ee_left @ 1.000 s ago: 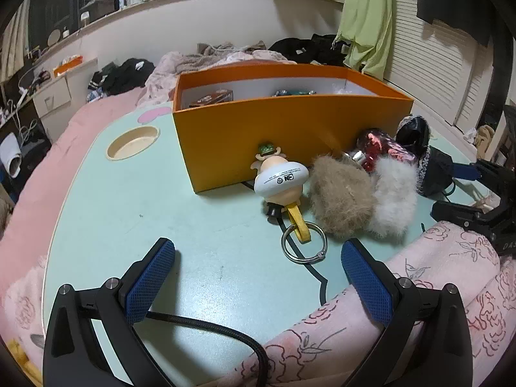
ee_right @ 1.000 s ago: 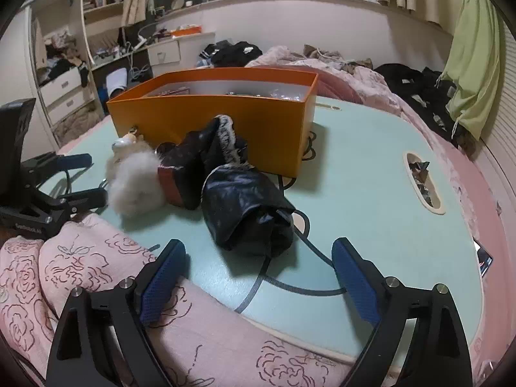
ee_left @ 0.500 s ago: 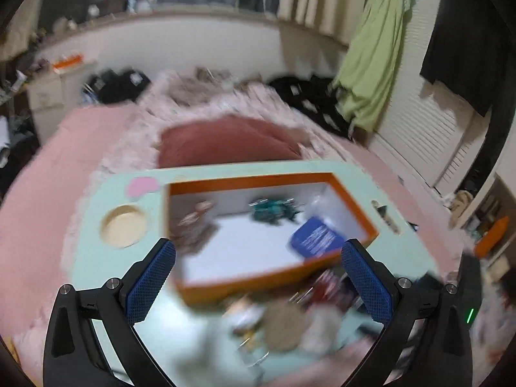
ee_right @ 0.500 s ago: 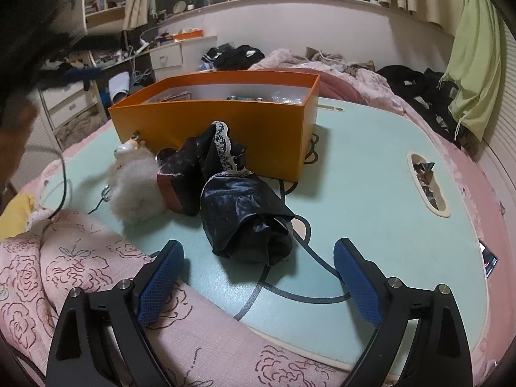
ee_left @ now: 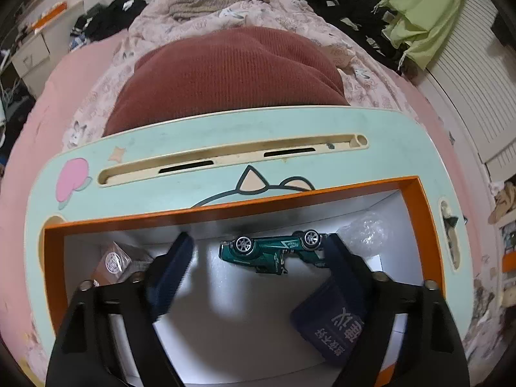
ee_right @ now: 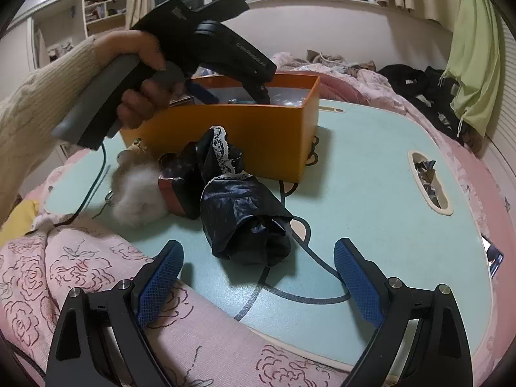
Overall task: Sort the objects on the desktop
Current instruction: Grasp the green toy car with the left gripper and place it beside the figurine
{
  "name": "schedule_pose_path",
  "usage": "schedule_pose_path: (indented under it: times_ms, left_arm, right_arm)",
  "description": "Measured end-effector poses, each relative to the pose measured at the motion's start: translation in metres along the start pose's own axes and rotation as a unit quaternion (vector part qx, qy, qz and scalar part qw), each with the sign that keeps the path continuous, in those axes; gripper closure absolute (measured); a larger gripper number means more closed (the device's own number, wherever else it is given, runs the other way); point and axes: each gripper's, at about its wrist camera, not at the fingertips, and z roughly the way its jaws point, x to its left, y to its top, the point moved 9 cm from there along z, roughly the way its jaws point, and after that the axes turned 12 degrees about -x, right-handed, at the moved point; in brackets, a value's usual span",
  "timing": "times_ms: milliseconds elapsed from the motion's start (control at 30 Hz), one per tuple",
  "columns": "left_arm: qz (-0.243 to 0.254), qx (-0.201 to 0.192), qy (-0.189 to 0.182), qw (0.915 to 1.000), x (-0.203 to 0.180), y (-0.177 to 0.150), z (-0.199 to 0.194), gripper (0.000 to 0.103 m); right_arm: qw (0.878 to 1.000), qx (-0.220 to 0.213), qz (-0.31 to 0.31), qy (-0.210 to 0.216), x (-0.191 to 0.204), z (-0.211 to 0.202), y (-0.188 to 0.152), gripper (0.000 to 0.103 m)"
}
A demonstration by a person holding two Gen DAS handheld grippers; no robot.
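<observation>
My left gripper (ee_left: 258, 267) is open and empty, reaching down into the orange box (ee_left: 225, 210). Between its fingers lies a green toy car (ee_left: 274, 251). A dark blue packet (ee_left: 335, 322) lies by the right finger, a brown box (ee_left: 113, 261) by the left one, clear plastic wrap (ee_left: 367, 230) at the back right. In the right wrist view the left gripper (ee_right: 238, 93) dips into the orange box (ee_right: 245, 135). My right gripper (ee_right: 258, 277) is open and empty, low over the table edge, just before a black plastic bag (ee_right: 245, 219). A white pompom (ee_right: 138, 196) and a dark red pouch (ee_right: 172, 187) lie left of it.
The mint lap table (ee_right: 371, 177) has a side slot holding foil scraps (ee_right: 427, 180) and a long groove (ee_left: 232, 158) at its far edge. A pink floral blanket (ee_right: 96, 274) covers the near edge. A dark red cushion (ee_left: 225, 74) lies beyond the table. A cable (ee_right: 90, 187) trails left.
My left gripper rose from the table's near side, swung over the orange box and dipped inside it. My right gripper stayed almost still.
</observation>
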Motion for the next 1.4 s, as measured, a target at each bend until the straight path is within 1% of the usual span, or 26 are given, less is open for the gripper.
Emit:
schedule_pose_path:
  times_ms: [133, 200, 233, 333, 433, 467, 500, 600, 700, 733, 767, 800, 900, 933, 967, 1000, 1067, 1100, 1200, 1333, 1400]
  left_arm:
    - [-0.001, 0.021, 0.001, 0.9998, -0.004, 0.002, 0.006, 0.023]
    - [0.000, 0.037, 0.010, 0.9993, -0.006, 0.002, 0.004, 0.023]
    - [0.002, 0.038, 0.012, 0.9992, -0.008, 0.004, 0.002, 0.023]
    - [0.022, 0.045, 0.021, 0.9985, -0.015, 0.002, 0.008, 0.022]
    - [0.044, 0.086, 0.033, 0.9948, -0.014, -0.007, 0.027, 0.022]
    - [0.048, 0.072, 0.032, 0.9957, -0.016, -0.003, 0.024, 0.023]
    - [0.048, 0.071, 0.031, 0.9958, -0.017, -0.002, 0.022, 0.029]
    - [0.048, 0.060, 0.019, 0.9968, -0.020, 0.002, 0.014, 0.030]
    - [0.039, 0.028, -0.007, 0.9988, -0.016, 0.008, -0.004, 0.030]
    - [0.032, 0.009, -0.021, 0.9992, -0.014, 0.012, -0.019, 0.030]
    - [0.027, -0.003, -0.032, 0.9991, -0.012, 0.014, -0.030, 0.030]
    - [0.019, -0.021, -0.051, 0.9983, -0.010, 0.017, -0.050, 0.030]
    - [0.016, -0.076, -0.089, 0.9930, -0.004, 0.014, -0.108, 0.030]
    - [0.017, -0.087, -0.096, 0.9914, -0.003, 0.009, -0.120, 0.030]
    - [0.017, -0.101, -0.108, 0.9888, 0.002, 0.001, -0.144, 0.030]
    - [0.016, -0.108, -0.114, 0.9875, 0.007, -0.008, -0.157, 0.030]
    - [0.014, -0.109, -0.123, 0.9862, 0.014, -0.034, -0.170, 0.030]
    - [0.009, -0.102, -0.125, 0.9869, 0.017, -0.048, -0.174, 0.030]
    - [-0.013, -0.089, -0.131, 0.9874, 0.018, -0.074, -0.167, 0.030]
    - [-0.048, -0.106, -0.146, 0.9825, 0.027, -0.077, -0.140, 0.029]
    - [-0.066, -0.110, -0.142, 0.9816, 0.033, -0.077, -0.134, 0.029]
  right_arm:
    - [1.000, 0.000, 0.001, 0.002, 0.000, 0.001, 0.000, 0.008]
    - [1.000, 0.000, 0.001, 0.002, 0.001, 0.001, 0.000, 0.008]
    - [1.000, 0.000, 0.001, 0.002, 0.001, 0.001, 0.000, 0.008]
    - [1.000, -0.001, 0.001, 0.003, 0.002, 0.000, 0.000, 0.008]
    - [1.000, 0.000, 0.002, 0.004, 0.003, 0.001, 0.000, 0.008]
    - [1.000, -0.001, 0.002, 0.004, 0.003, 0.000, 0.001, 0.008]
    - [1.000, -0.002, 0.002, 0.005, 0.003, 0.000, 0.001, 0.008]
    - [1.000, -0.002, 0.002, 0.005, 0.003, 0.001, 0.002, 0.008]
    - [1.000, -0.002, 0.002, 0.005, 0.003, 0.001, 0.001, 0.008]
    - [1.000, -0.002, 0.002, 0.005, 0.003, 0.001, 0.001, 0.008]
    - [1.000, -0.002, 0.002, 0.005, 0.003, 0.001, 0.001, 0.008]
    - [1.000, -0.002, 0.002, 0.005, 0.003, 0.001, 0.001, 0.008]
    - [1.000, -0.002, 0.002, 0.005, 0.003, 0.001, 0.001, 0.008]
    - [1.000, -0.002, 0.002, 0.005, 0.003, 0.001, 0.001, 0.008]
    - [1.000, -0.002, 0.002, 0.005, 0.003, 0.001, 0.001, 0.008]
    - [1.000, -0.001, 0.002, 0.005, 0.003, 0.001, 0.001, 0.008]
    - [1.000, -0.001, 0.002, 0.005, 0.003, 0.001, 0.001, 0.008]
    - [1.000, -0.001, 0.002, 0.005, 0.003, 0.001, 0.001, 0.008]
    - [1.000, -0.002, 0.002, 0.005, 0.003, 0.001, 0.001, 0.007]
    - [1.000, -0.002, 0.002, 0.005, 0.003, 0.001, 0.001, 0.007]
    - [1.000, -0.002, 0.002, 0.005, 0.003, 0.002, 0.001, 0.007]
